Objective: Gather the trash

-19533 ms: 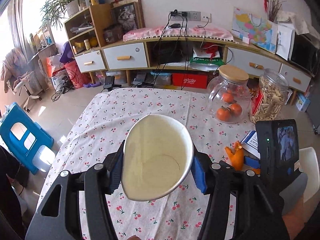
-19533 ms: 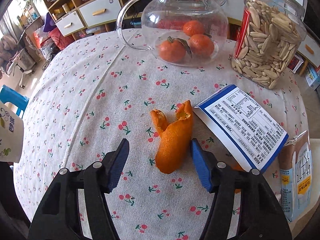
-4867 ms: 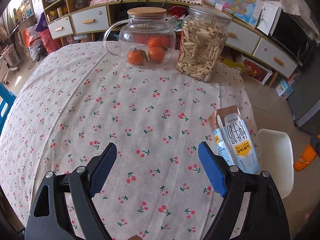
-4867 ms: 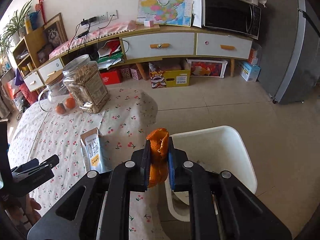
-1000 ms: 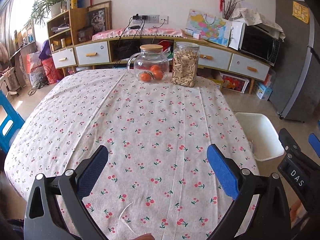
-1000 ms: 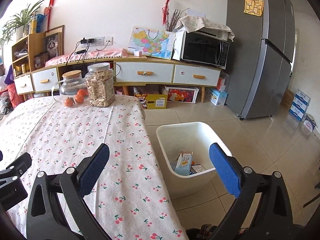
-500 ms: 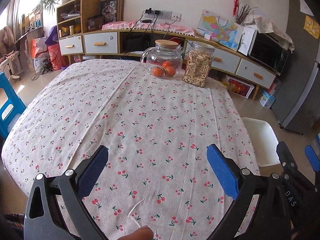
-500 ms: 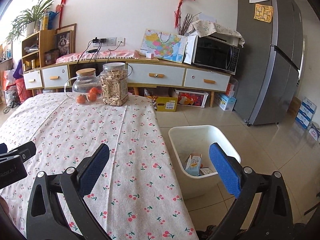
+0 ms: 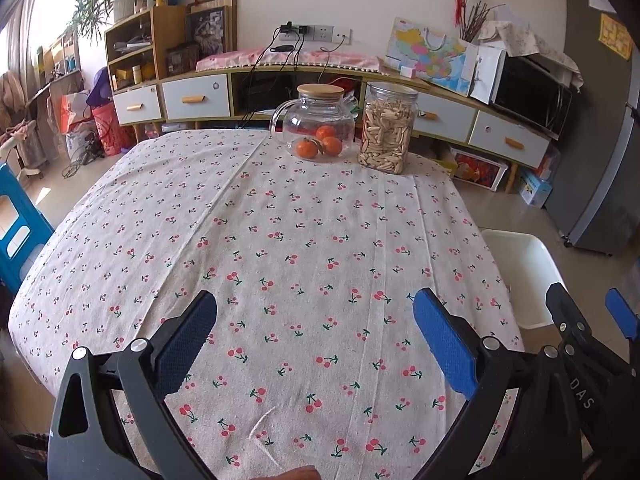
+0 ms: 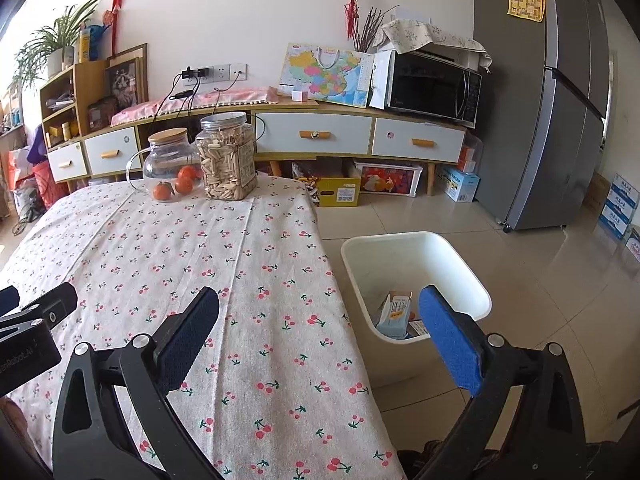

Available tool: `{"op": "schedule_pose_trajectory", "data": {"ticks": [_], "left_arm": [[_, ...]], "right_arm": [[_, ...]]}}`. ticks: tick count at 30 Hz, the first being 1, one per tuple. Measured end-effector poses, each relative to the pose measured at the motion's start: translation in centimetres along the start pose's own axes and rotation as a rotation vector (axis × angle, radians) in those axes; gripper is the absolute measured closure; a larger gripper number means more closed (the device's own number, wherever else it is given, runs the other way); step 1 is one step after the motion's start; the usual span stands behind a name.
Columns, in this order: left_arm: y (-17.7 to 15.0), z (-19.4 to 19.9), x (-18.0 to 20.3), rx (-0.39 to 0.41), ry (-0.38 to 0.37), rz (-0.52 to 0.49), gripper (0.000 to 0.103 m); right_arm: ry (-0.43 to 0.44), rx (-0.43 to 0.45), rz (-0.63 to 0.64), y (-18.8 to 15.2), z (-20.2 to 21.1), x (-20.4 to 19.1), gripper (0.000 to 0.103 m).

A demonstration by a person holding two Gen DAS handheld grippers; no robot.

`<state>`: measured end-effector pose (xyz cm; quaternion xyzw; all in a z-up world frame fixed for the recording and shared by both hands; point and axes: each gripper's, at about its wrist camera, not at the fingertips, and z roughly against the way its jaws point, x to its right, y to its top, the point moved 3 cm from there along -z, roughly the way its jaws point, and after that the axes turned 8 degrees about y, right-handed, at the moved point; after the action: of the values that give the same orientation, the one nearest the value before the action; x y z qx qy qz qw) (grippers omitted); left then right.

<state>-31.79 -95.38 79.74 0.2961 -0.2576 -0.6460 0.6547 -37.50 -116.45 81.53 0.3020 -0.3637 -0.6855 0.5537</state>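
1. Trash is lying in the white bin on the floor, just beside the right edge of the surface: a small carton is leaning against the bin's near wall, with other scraps beside it (too small to tell apart).
2. Left tool is hovering over the near part of the surface with its blue-padded fingers spread wide, gripping nothing.
3. Right tool is hanging over the surface's right edge, fingers likewise gaping wide and gripping nothing; its right finger is sitting in front of the bin.
4. Glass jug with a wooden lid is standing at the far end of the cherry-print cloth, holding oranges.
5. Clear jar of pale seeds is standing just beside the jug, on its right.
6. A fingertip is showing at the bottom edge of the left view.
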Motion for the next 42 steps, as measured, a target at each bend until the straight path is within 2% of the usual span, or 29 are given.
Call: {"op": "schedule_pose_trajectory", "data": {"ticks": [6, 17, 30, 42], "left_arm": [[0.0, -0.1, 0.2, -0.002, -0.005, -0.003, 0.007], [0.6, 0.9, 0.9, 0.045, -0.030, -0.010, 0.008], [1.2, 1.6, 2.5, 0.084, -0.055, -0.038, 0.008], [1.7, 1.8, 5.0, 0.115, -0.099, -0.064, 0.014]], "right_arm": [[0.012, -0.019, -0.012, -0.1, -0.4, 0.1, 0.007], [-0.005, 0.045, -0.023, 0.7, 0.9, 0.8, 0.007], [-0.011, 0.048, -0.054, 1.2, 1.1, 2.2, 0.007], [-0.042, 0.055, -0.099, 1.7, 1.2, 4.8, 0.007]]}}
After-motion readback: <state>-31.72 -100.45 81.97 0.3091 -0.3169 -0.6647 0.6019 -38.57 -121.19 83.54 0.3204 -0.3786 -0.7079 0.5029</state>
